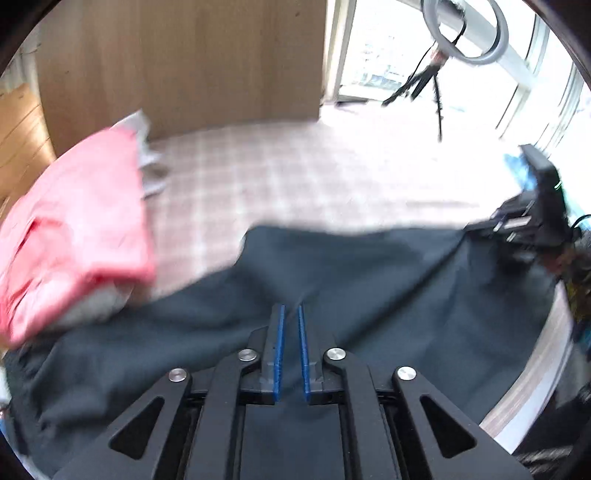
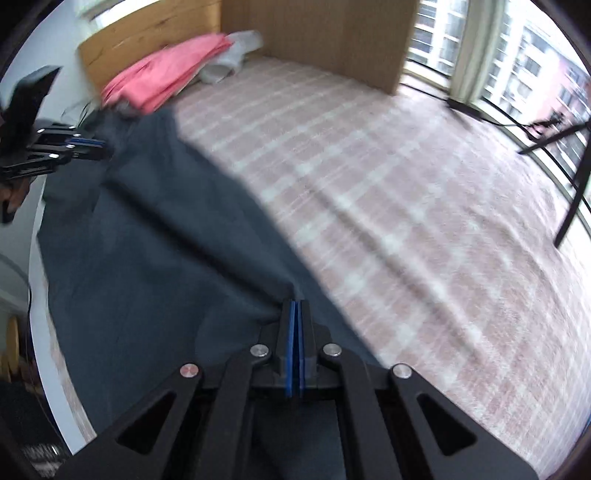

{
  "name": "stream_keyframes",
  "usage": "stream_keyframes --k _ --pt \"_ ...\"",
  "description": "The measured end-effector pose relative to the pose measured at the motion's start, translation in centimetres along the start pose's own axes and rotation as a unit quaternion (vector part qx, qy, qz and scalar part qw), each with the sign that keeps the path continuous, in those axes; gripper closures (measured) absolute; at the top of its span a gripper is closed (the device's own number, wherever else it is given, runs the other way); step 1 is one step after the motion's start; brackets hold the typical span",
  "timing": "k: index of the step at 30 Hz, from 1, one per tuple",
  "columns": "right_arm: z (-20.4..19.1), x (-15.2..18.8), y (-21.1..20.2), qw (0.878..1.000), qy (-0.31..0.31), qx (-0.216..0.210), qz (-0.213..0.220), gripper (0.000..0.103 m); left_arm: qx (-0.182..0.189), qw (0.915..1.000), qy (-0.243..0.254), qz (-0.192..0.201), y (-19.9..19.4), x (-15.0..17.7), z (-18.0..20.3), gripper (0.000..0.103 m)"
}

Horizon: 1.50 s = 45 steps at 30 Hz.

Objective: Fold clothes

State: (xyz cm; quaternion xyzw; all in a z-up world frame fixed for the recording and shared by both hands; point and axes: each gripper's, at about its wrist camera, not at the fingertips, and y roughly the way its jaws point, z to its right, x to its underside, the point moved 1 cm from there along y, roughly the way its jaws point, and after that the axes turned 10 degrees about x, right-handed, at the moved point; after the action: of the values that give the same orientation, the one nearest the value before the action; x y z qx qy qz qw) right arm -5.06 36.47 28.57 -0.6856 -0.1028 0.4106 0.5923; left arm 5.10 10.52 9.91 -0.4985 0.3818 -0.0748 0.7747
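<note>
A dark navy garment [image 1: 369, 288] [image 2: 166, 240] lies spread over the near side of a plaid-covered bed [image 1: 277, 177] [image 2: 406, 221]. My left gripper [image 1: 290, 310] hovers above it with its blue pads a narrow gap apart, and nothing sits between them. In the right wrist view the left gripper [image 2: 105, 147] is over the garment's far left corner. My right gripper [image 2: 295, 306] is shut on the garment's edge, where creases in the cloth run to its tip. The left wrist view shows the right gripper [image 1: 480, 227] at that garment's right corner.
A folded pink garment [image 1: 74, 221] [image 2: 166, 70] and a grey one [image 2: 232, 55] are stacked at the head of the bed. A wooden panel [image 1: 184, 55] [image 2: 314, 29] stands behind. A black tripod [image 1: 424, 81] [image 2: 554, 136] stands by the bright window.
</note>
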Motion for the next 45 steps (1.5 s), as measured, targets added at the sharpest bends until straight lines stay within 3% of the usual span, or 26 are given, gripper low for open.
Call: stream_keyframes --k 2,5,8,10,12,14,16,17,19,23,26,30,32,34,36,37,41,43,45 --pt "1.3 -0.4 -0.5 0.999 0.03 -0.023 -0.014 0.101 -0.002 0.9996 0.02 -0.02 2.1 -0.9 0.5 0.088" --pt "4.7 0.1 -4.6 0.995 0.093 -0.042 0.014 0.099 -0.094 0.992 0.053 -0.065 7.0 -2.3 -1.2 0.087" --pt "10.0 3.8 -10.9 0.984 0.171 -0.009 0.045 0.094 -0.134 0.9901 0.031 -0.029 5.5 -3.4 -2.0 0.088" --pt "13.5 8.2 -15.4 0.973 0.223 0.015 0.063 0.084 -0.123 0.9919 0.026 0.014 2.9 -3.9 -0.9 0.089" --pt "16.8 13.6 -19.2 0.956 0.275 0.069 0.068 0.081 -0.111 0.9925 0.037 0.035 1.0 -4.3 1.3 0.088" --pt "19.1 18.8 -21.1 0.939 0.325 0.099 0.053 0.081 -0.071 0.9954 0.053 0.038 0.6 -4.1 3.9 0.085" --pt "20.9 23.7 -21.9 0.921 0.372 0.112 0.036 0.081 -0.027 0.9972 0.067 0.02 1.2 -3.1 7.1 0.071" --pt "21.3 25.1 -21.8 0.918 0.379 0.11 0.028 0.081 -0.006 0.9972 0.074 0.007 1.6 -2.4 8.9 0.069" --pt "21.4 27.2 -20.8 0.917 0.384 0.107 0.007 0.081 0.028 0.9958 0.085 -0.018 2.6 -0.8 12.3 0.069" --pt "19.4 28.0 -18.0 0.925 0.371 0.078 -0.012 0.081 0.047 0.9908 0.112 -0.059 5.0 1.9 17.2 0.071" --pt "17.8 28.6 -16.8 0.934 0.355 0.045 -0.024 0.081 0.05 0.9877 0.125 -0.079 5.9 3.5 18.6 0.071" --pt "16.4 28.6 -14.7 0.94 0.332 0.06 -0.046 0.078 0.047 0.988 0.116 -0.09 7.4 4.4 19.0 0.071" --pt "15.9 28.6 -14.8 0.94 0.334 0.054 -0.037 0.081 0.042 0.9886 0.112 -0.092 7.9 4.5 18.9 0.071" --pt "15.2 28.7 -15.7 0.944 0.325 0.052 -0.03 0.096 0.036 0.9888 0.109 -0.096 8.4 4.7 18.9 0.071" --pt "15.1 30.3 -17.1 0.928 0.358 0.092 -0.038 0.097 0.031 0.9883 0.111 -0.1 8.5 5.1 19.0 0.071" --pt "15.2 31.1 -17.2 0.922 0.375 0.087 -0.049 0.097 0.027 0.9881 0.117 -0.097 8.5 5.2 19.1 0.07" --pt "15.7 30.4 -18.8 0.931 0.359 0.058 -0.029 0.09 0.028 0.9899 0.105 -0.09 8.5 5.2 19.1 0.069" --pt "16.5 28.7 -19.4 0.934 0.35 0.079 0.002 0.074 0.028 0.9905 0.103 -0.088 8.5 5.2 19.1 0.068" --pt "17.2 26.7 -18.6 0.943 0.319 0.094 0.005 0.07 0.027 0.9906 0.102 -0.088 8.5 5.2 19.2 0.067"
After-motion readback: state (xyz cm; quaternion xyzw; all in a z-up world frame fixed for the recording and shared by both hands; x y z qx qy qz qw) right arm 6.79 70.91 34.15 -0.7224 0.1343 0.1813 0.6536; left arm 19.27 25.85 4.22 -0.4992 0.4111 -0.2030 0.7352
